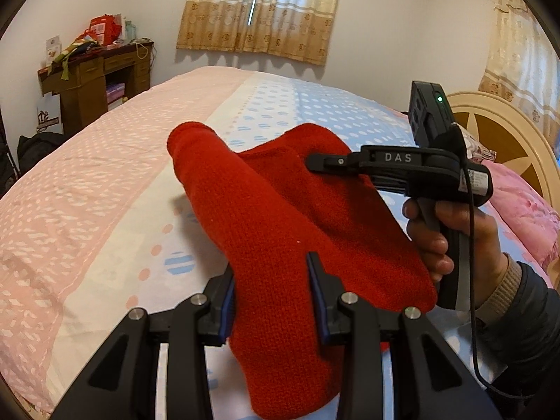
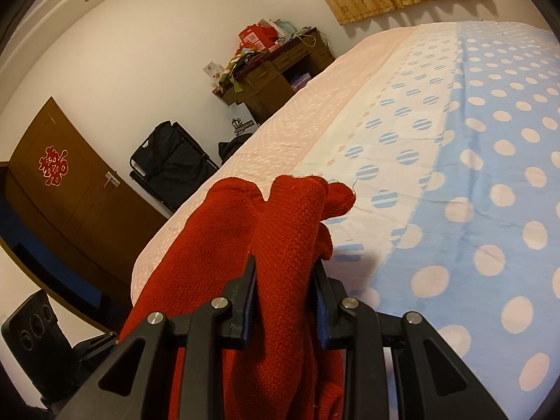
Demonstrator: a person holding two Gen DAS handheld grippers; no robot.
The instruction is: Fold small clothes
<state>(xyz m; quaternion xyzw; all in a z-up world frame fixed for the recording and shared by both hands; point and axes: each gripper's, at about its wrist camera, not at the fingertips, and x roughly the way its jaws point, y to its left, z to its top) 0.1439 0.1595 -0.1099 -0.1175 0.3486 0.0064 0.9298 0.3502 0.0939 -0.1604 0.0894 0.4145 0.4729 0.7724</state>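
A red knitted garment [image 1: 280, 217] is hanging above the bed [image 1: 105, 182], held up between two grippers over the white dotted band of the bedspread that runs between its pink and blue parts.

The left gripper [image 1: 273, 301] is clamping one edge of the knit, its blue pads [image 1: 316, 280] pressing the fabric from both sides at a narrow gap. Only the left wrist view is showing the right gripper [image 1: 315, 162] from outside: it is reaching in from the headboard side, its black fingers biting the far edge of the garment, while a hand [image 1: 444, 238] in a dark sleeve is gripping its handle. This view is also taking in the cream headboard [image 1: 490, 119] and a pink pillow [image 1: 525, 206].

The right wrist view is showing the right gripper [image 2: 285, 297] close up, its jaws narrow and pinching a bunched fold of the red knit, which is drooping down past the fingers. It alone is catching the brown door [image 2: 70, 203] and a black bag [image 2: 171, 161] beyond the bed's pink edge. Both views are showing the cluttered wooden desk [image 1: 98, 73] against the wall.
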